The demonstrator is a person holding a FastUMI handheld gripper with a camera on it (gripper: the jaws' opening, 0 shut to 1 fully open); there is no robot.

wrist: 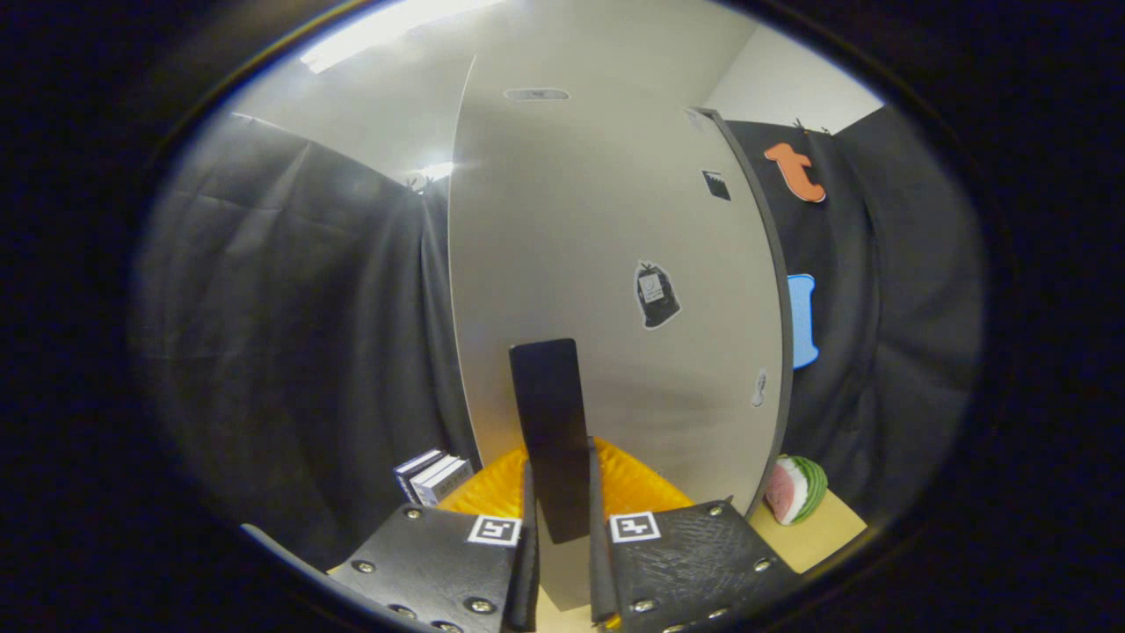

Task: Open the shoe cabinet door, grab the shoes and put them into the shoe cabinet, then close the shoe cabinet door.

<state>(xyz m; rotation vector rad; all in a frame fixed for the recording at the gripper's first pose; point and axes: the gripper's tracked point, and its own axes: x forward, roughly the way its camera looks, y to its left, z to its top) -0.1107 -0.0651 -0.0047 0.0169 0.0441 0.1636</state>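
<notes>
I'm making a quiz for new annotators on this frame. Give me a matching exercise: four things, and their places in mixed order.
Things:
1. handle
2. watermelon slice
3. books
4. bag sticker

Places:
A. on the cabinet door, above the handle
B. between the gripper fingers, both pressing it
C. right of the door, on the wooden surface
D. left of the door's lower edge

Pairs: 1-B, 2-C, 3-D, 4-A
</notes>
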